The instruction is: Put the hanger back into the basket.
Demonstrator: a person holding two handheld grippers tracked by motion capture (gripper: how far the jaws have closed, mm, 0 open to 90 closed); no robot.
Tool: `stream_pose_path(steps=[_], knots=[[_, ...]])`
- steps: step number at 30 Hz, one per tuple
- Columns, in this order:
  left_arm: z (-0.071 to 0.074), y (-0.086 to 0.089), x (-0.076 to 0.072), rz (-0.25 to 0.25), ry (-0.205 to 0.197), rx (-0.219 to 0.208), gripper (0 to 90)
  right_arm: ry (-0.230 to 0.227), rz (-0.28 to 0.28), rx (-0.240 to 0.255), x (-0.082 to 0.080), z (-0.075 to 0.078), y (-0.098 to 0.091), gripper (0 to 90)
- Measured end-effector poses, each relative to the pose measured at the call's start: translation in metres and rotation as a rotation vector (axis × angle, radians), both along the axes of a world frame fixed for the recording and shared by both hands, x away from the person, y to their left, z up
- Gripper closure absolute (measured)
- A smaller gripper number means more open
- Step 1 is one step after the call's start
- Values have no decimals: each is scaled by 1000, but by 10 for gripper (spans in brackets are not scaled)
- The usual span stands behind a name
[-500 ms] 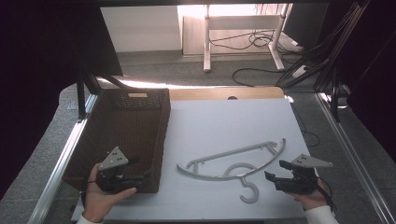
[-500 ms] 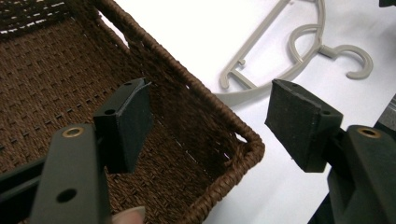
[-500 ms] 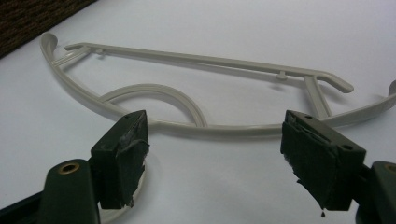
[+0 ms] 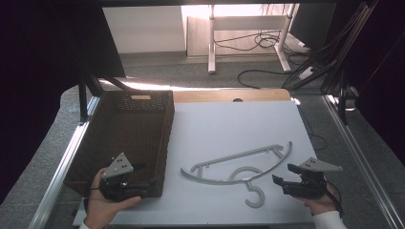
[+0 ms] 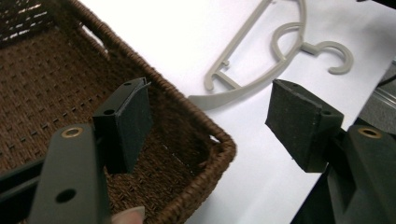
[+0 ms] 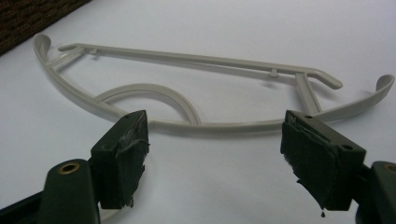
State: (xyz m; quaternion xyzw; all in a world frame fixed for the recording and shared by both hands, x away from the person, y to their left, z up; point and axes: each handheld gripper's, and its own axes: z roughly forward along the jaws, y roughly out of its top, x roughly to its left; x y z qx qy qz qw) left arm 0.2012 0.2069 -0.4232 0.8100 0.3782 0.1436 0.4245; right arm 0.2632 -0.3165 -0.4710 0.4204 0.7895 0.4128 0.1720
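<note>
A grey plastic hanger lies flat on the white table top, its hook pointing toward the near edge. My right gripper sits just right of the hook, open and holding nothing. In the right gripper view the hanger lies just beyond the open right gripper. My left gripper hovers over the near right corner of a brown wicker basket, also open. The left gripper view shows the left gripper straddling the basket rim, with the hanger farther off.
The basket looks empty inside. Metal rails run along both sides of the table, and a wooden strip edges its far end. Beyond it are a desk leg and cables on the floor.
</note>
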Motion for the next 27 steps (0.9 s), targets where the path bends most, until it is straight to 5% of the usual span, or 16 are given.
stream_pose_path(steps=[12, 27], knots=[[2, -4, 8, -13, 10, 0, 301, 25, -10, 5, 2, -2, -3, 239], [5, -39, 17, -89, 25, 53, 323, 28, -4, -9, 2, -1, -6, 244]])
